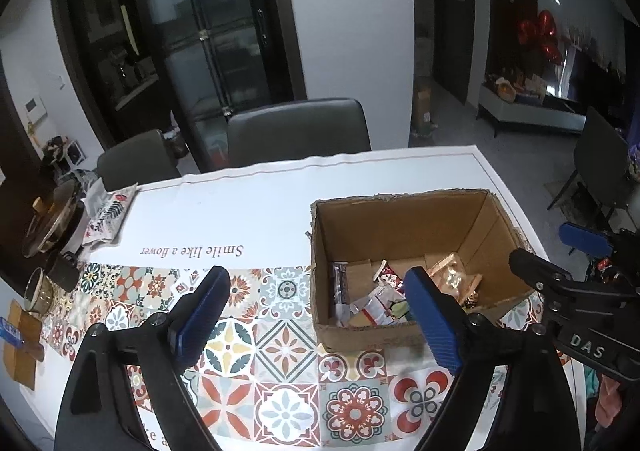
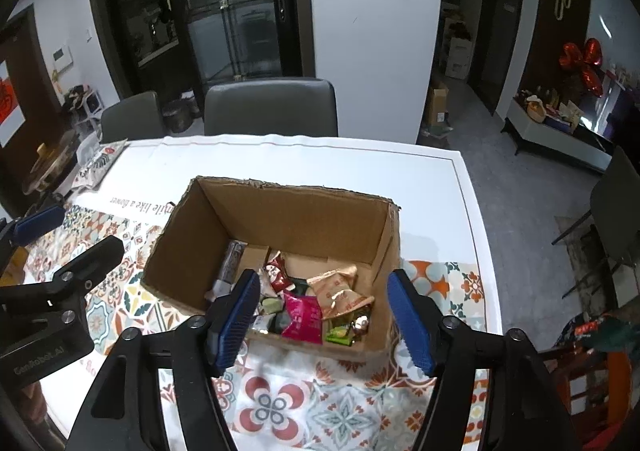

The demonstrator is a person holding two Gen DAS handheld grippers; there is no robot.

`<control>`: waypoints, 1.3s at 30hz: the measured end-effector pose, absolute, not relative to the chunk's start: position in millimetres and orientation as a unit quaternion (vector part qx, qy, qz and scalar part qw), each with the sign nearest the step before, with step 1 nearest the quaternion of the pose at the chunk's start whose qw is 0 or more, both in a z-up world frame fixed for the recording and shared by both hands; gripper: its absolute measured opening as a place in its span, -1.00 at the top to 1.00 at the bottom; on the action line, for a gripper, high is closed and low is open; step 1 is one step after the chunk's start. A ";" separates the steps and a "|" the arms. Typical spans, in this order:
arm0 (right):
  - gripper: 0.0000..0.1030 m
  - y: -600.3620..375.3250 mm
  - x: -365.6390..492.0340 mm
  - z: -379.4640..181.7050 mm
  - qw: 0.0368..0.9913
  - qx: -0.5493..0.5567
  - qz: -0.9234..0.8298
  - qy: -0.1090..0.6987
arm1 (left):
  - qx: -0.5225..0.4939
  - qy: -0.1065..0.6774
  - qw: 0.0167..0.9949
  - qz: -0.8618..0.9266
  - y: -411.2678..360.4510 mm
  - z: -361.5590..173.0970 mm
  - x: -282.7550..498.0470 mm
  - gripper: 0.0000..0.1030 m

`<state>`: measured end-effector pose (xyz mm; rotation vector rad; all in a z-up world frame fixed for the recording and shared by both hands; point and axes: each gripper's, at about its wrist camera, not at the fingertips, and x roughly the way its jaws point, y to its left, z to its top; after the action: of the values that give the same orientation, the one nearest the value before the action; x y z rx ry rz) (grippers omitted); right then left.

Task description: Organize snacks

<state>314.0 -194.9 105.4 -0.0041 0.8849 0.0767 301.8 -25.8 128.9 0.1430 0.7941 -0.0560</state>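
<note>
An open cardboard box (image 1: 404,219) stands on the table; it also shows in the right wrist view (image 2: 296,219). Several snack packets (image 2: 316,299) lie in its bottom, among them a pink packet (image 2: 304,317), a red one (image 2: 280,277) and tan ones (image 2: 340,291); the left wrist view shows some of them (image 1: 380,299). My left gripper (image 1: 316,291) is open and empty, above the patterned cloth left of the box. My right gripper (image 2: 322,291) is open and empty, over the box's near edge.
A patterned tablecloth (image 1: 280,311) covers the near part of the white table (image 1: 260,203). A pot (image 1: 52,219), cups (image 1: 40,291) and a printed pouch (image 1: 108,215) sit at the far left. Two grey chairs (image 1: 298,131) stand behind the table. The table's right edge (image 2: 476,235) drops to the floor.
</note>
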 end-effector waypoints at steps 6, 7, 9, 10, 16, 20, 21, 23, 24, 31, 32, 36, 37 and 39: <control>-0.51 -197.9 274.0 116.0 0.922 0.006 0.022 0.387 | 0.055 0.350 0.935 -0.022 -20.0 136.1 263.7 -0.92; -0.52 -198.8 265.1 117.3 0.925 0.009 0.021 0.380 | 0.053 0.346 0.937 -0.021 -19.5 136.9 257.5 -0.93; -0.52 -199.8 252.1 118.6 0.929 0.014 0.021 0.370 | 0.050 0.336 0.940 -0.023 -18.9 138.8 243.2 -0.95; -0.52 -199.9 243.7 118.9 0.931 0.014 0.020 0.365 | 0.049 0.331 0.942 -0.023 -18.4 139.2 237.3 -0.97; -0.62 -202.7 199.5 116.4 0.941 0.023 0.021 0.338 | 0.065 0.291 0.955 -0.015 -20.5 138.0 188.5 -1.00; -0.62 -206.9 172.5 111.7 0.946 0.023 0.019 0.323 | 0.083 0.277 0.957 -0.015 -23.1 131.1 159.9 -1.00; -0.62 -207.6 165.2 110.5 0.948 0.021 0.017 0.318 | 0.083 0.277 0.957 -0.014 -23.1 129.3 154.0 -1.00; -0.63 -208.3 152.8 108.6 0.951 0.018 0.011 0.309 | 0.080 0.276 0.958 -0.015 -22.5 125.6 142.9 -1.00; -0.66 -208.6 146.9 108.0 0.952 0.017 0.009 0.306 | 0.077 0.276 0.958 -0.015 -21.8 123.2 137.7 -1.00; -0.69 -207.7 106.7 97.8 0.961 -0.002 -0.014 0.275 | 0.054 0.296 0.953 -0.028 -15.7 105.6 105.5 -1.00; -0.69 -208.1 101.7 96.4 0.962 -0.005 -0.016 0.272 | 0.051 0.296 0.953 -0.030 -15.7 105.4 102.0 -1.00; -0.69 -206.3 86.4 91.0 0.961 -0.013 -0.015 0.275 | 0.051 0.290 0.955 -0.034 -15.6 103.2 88.3 -1.00; -0.69 -205.1 82.4 89.7 0.961 -0.013 -0.015 0.276 | 0.052 0.287 0.956 -0.033 -15.6 102.4 83.7 -1.00; -0.69 -203.8 76.8 89.2 0.962 -0.014 -0.014 0.274 | 0.054 0.283 0.957 -0.033 -14.2 100.9 77.9 -1.00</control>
<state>76.8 -203.8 89.2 -0.0279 0.5544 -0.0280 77.9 -14.2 100.9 0.1088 0.5747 -0.0677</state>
